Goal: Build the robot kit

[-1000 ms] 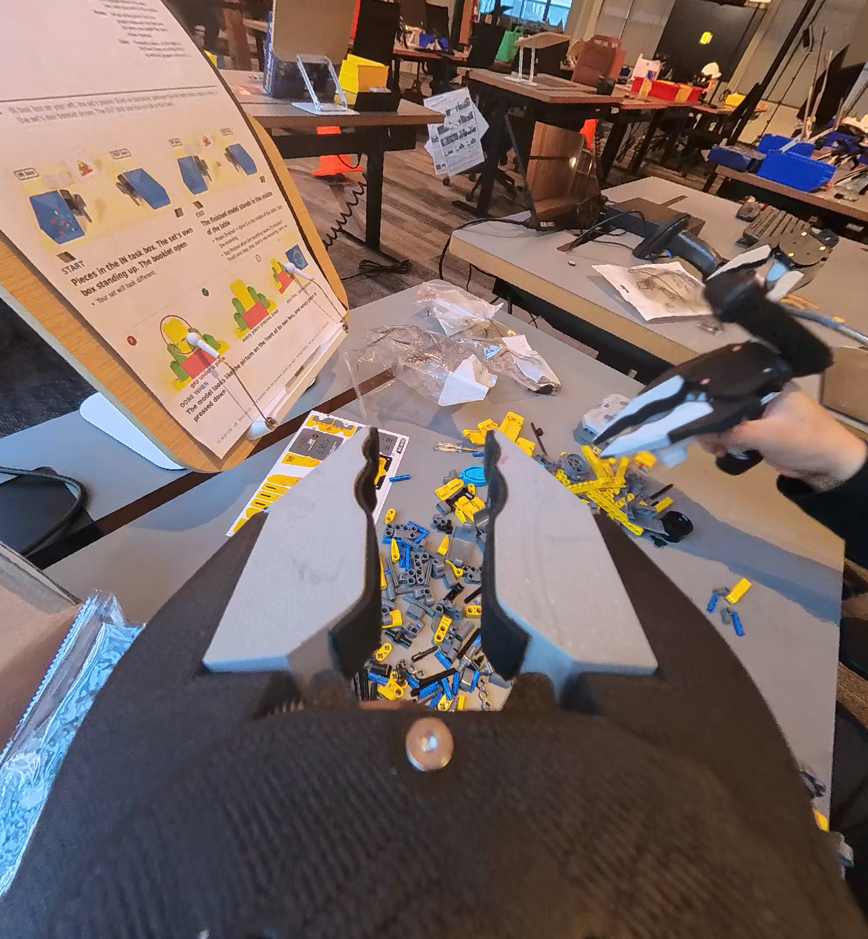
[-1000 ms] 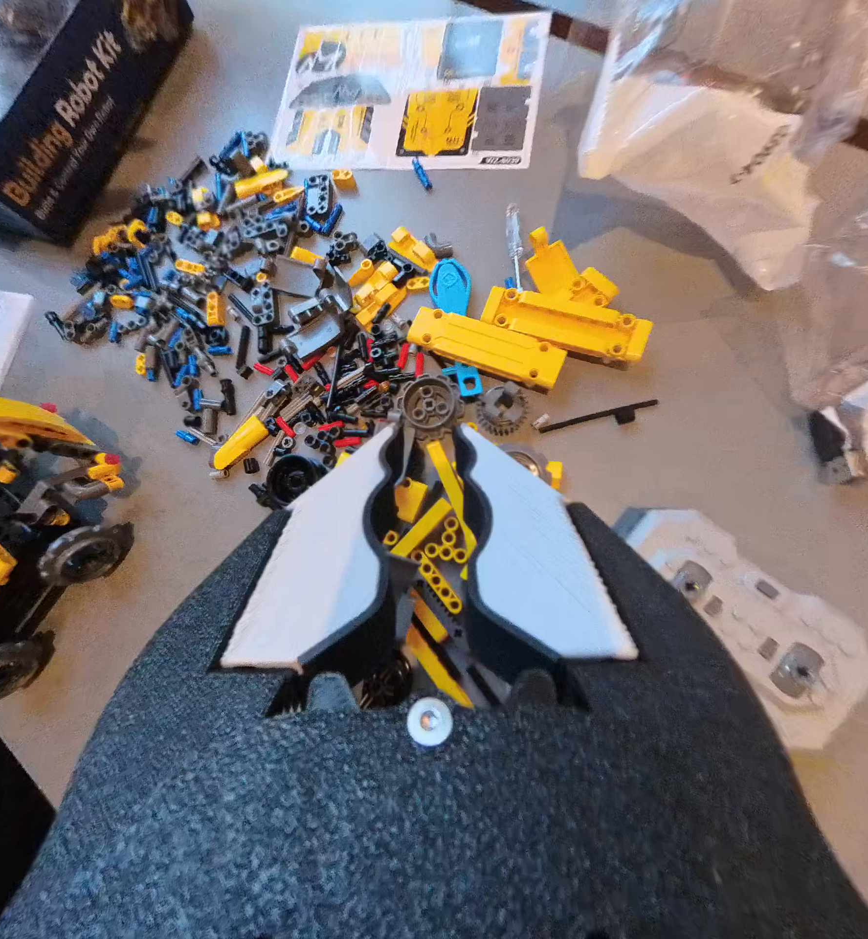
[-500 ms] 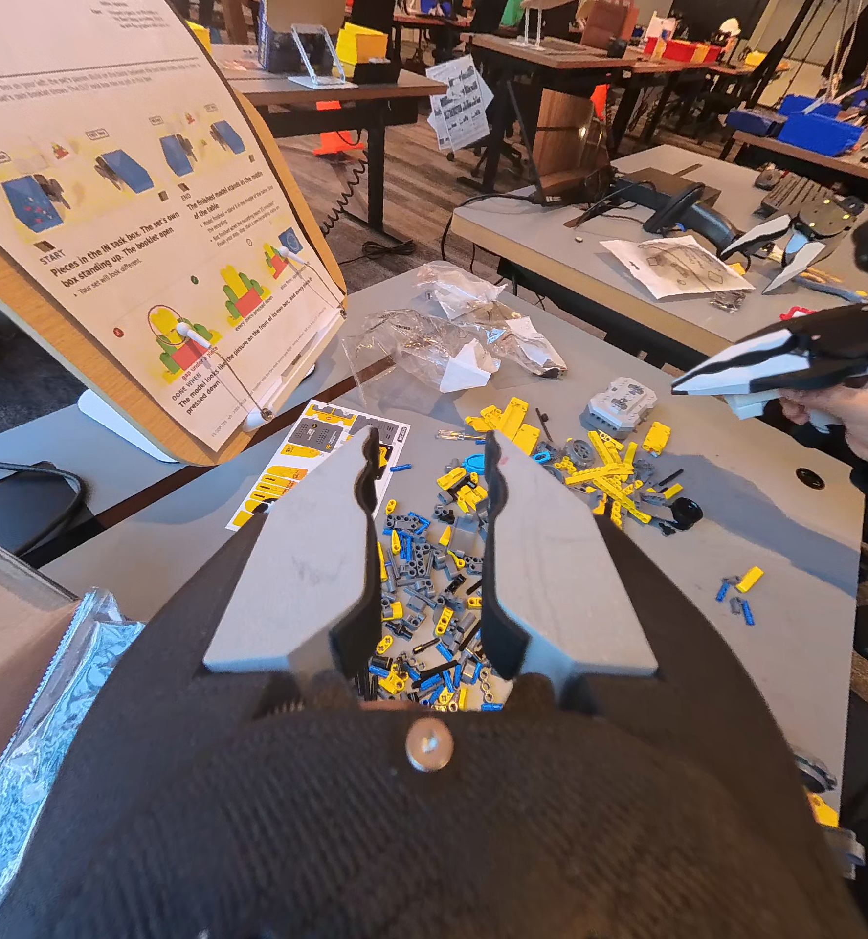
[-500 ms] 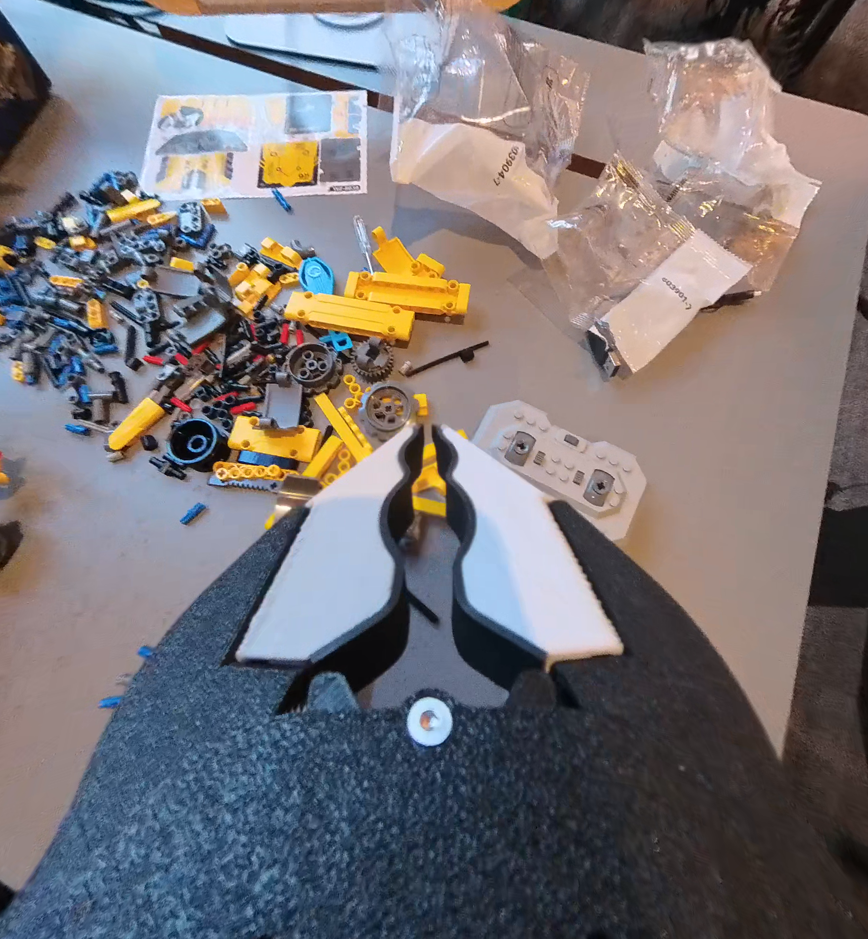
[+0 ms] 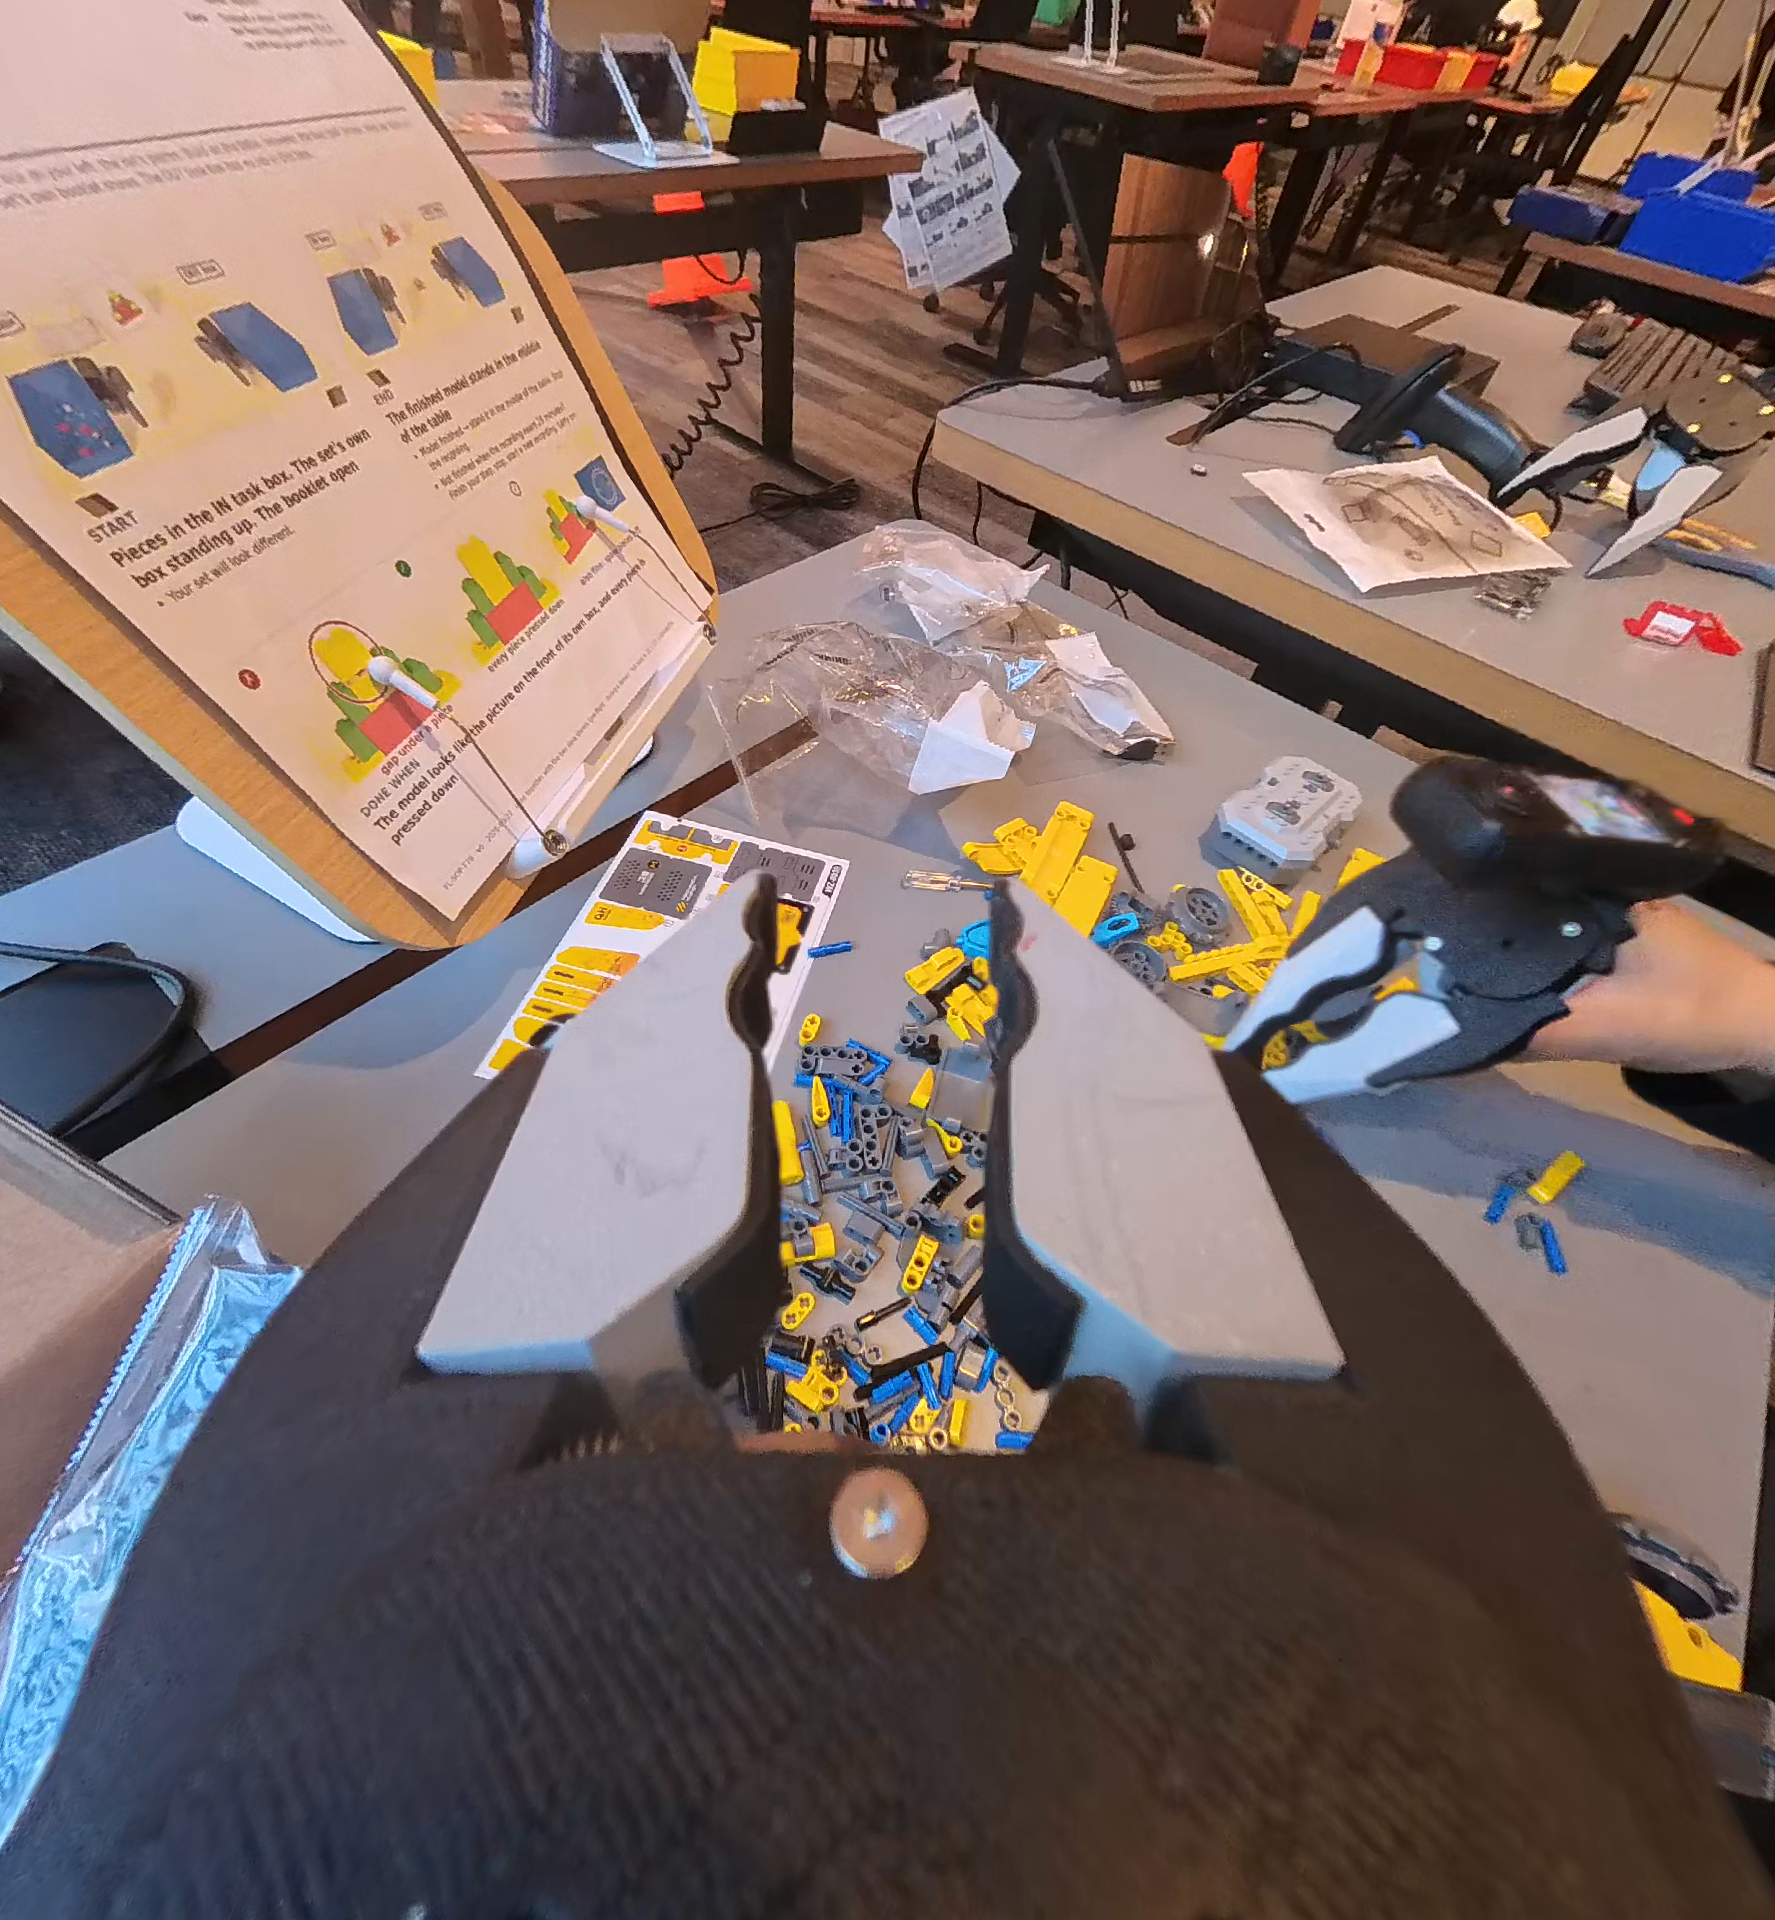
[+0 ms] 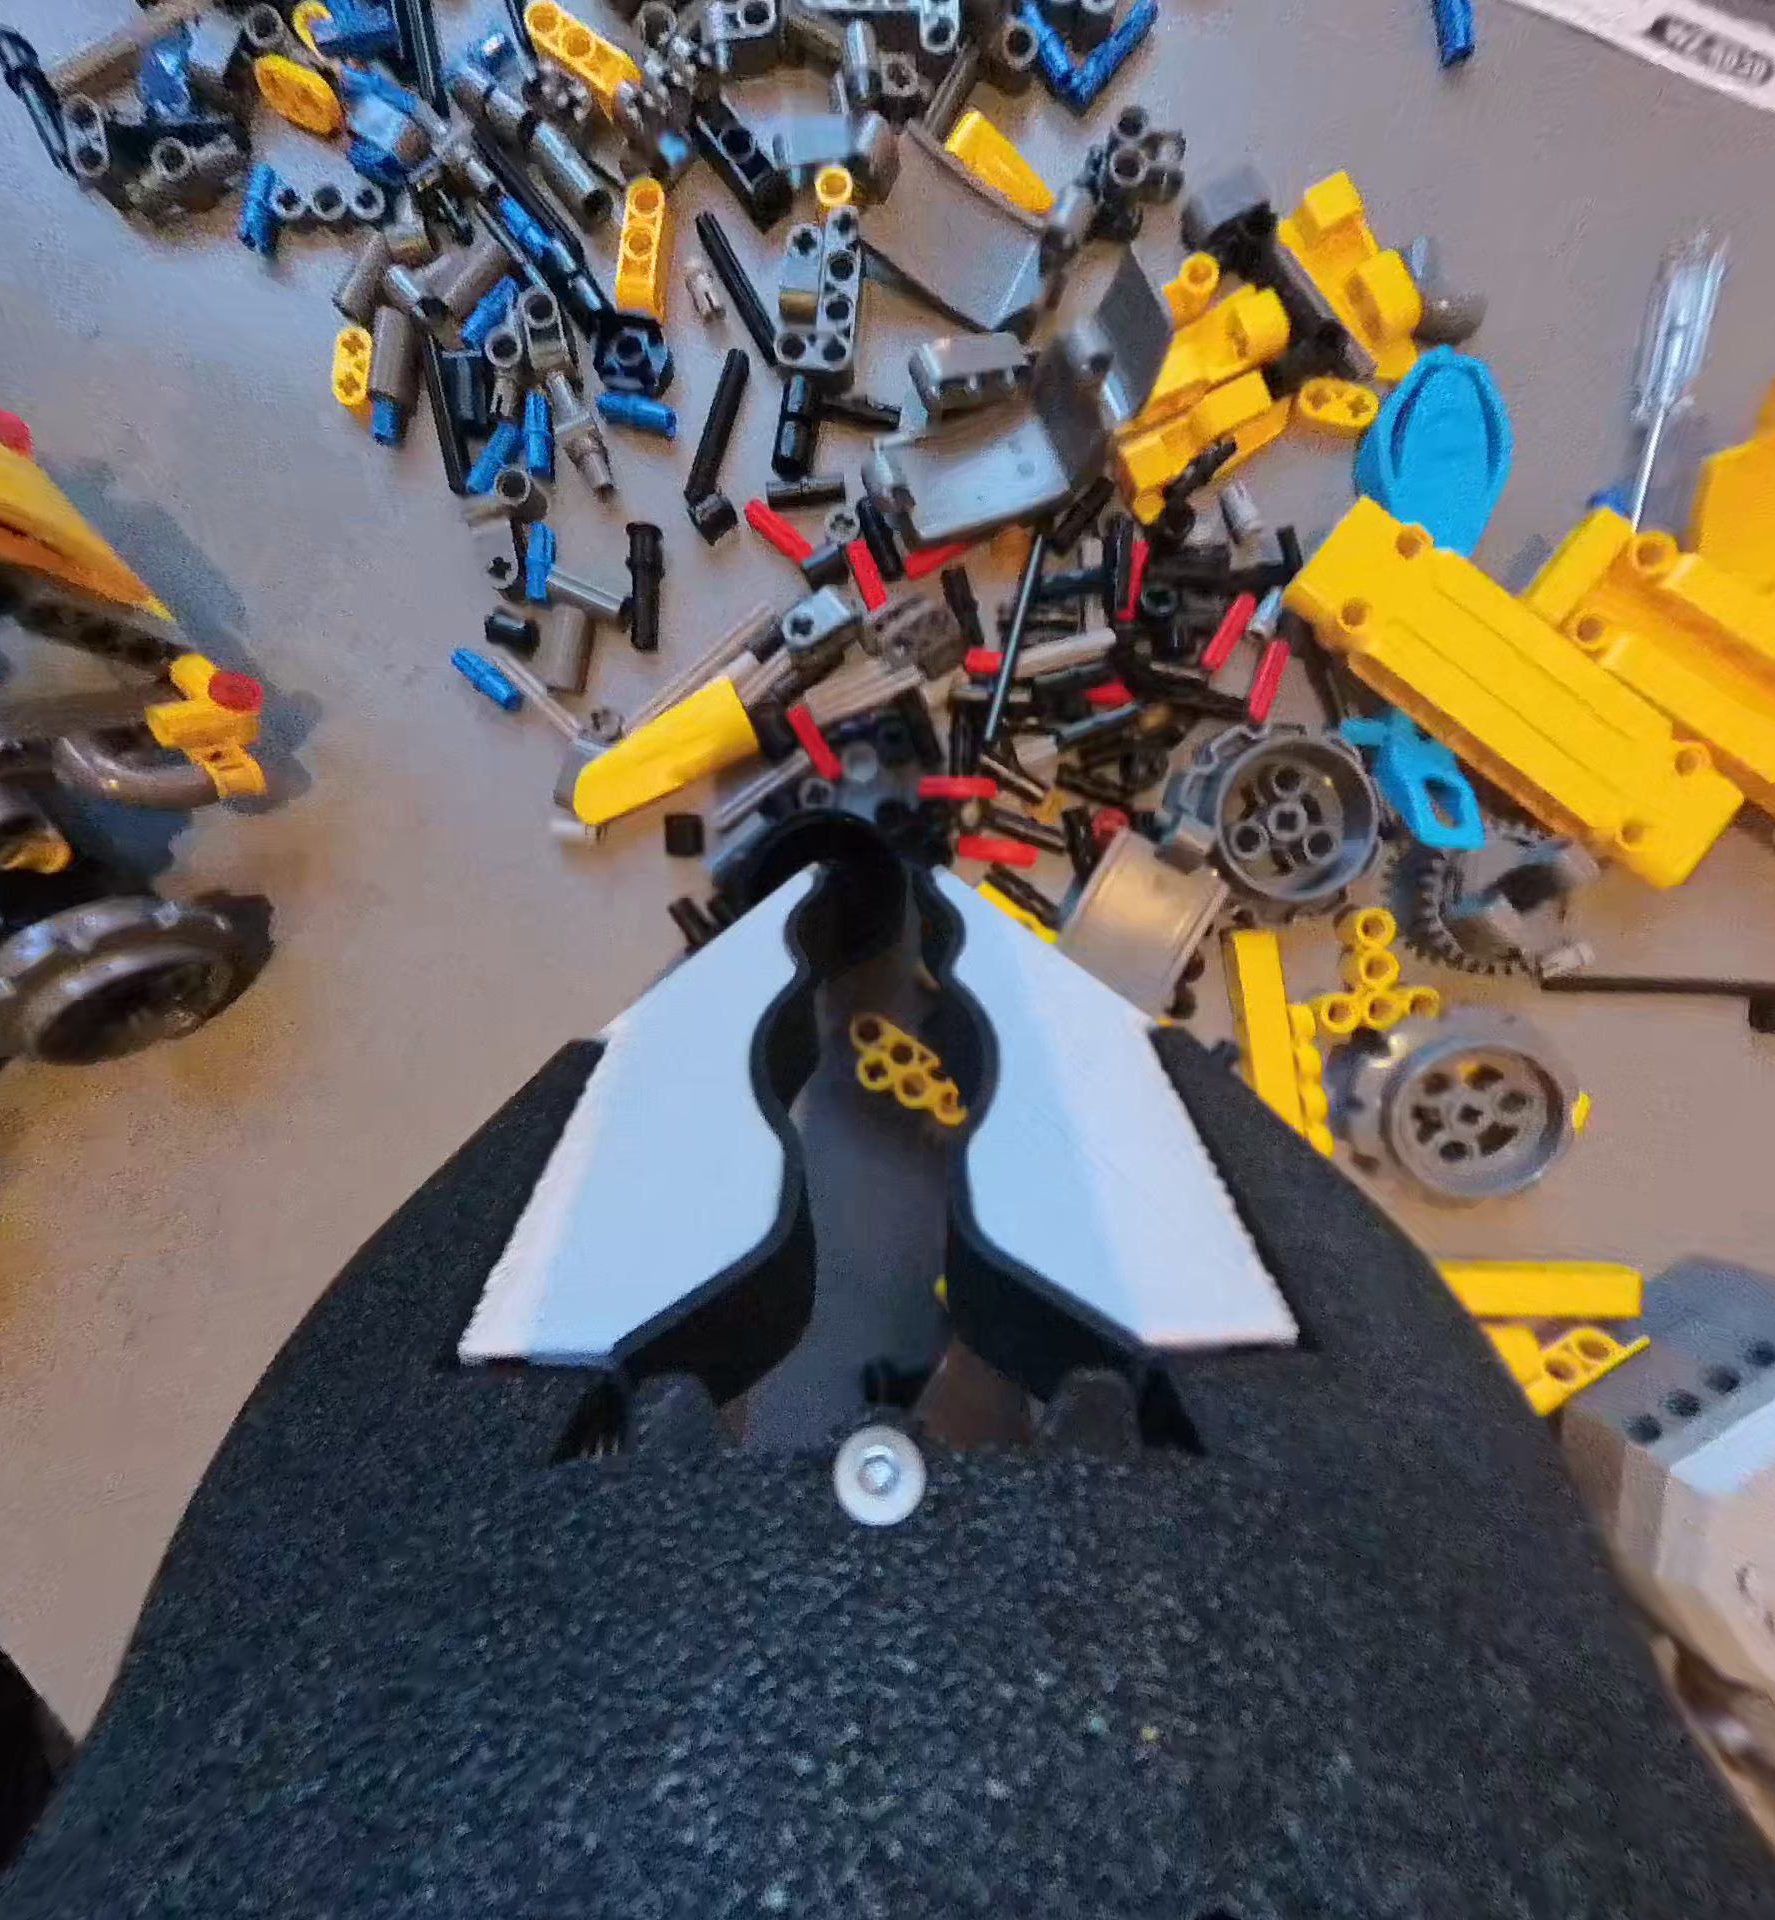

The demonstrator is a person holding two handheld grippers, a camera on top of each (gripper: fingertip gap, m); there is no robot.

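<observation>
mostly, loose parts are seen scattered on the grey counter (image 5: 1641, 1340): a heap of small blue, grey and yellow pieces (image 5: 878, 1164), long yellow beams (image 6: 1506, 675), grey wheel hubs (image 6: 1283, 810) and opened plastic bags (image 5: 924, 686). a partly built yellow vehicle (image 6: 62, 748) is stood at the left edge of the right wrist view, so some assembly is judged done, with much unassembled. the left gripper (image 5: 875, 914) is held above the heap, moderately parted and empty. the right gripper (image 6: 867, 883) is lowered close over black pins and a black round piece (image 6: 841, 873) (contact cannot be told), narrowly parted, nothing clamped. a sticker sheet (image 5: 654, 935) lies beside an instruction board (image 5: 270, 436).
</observation>
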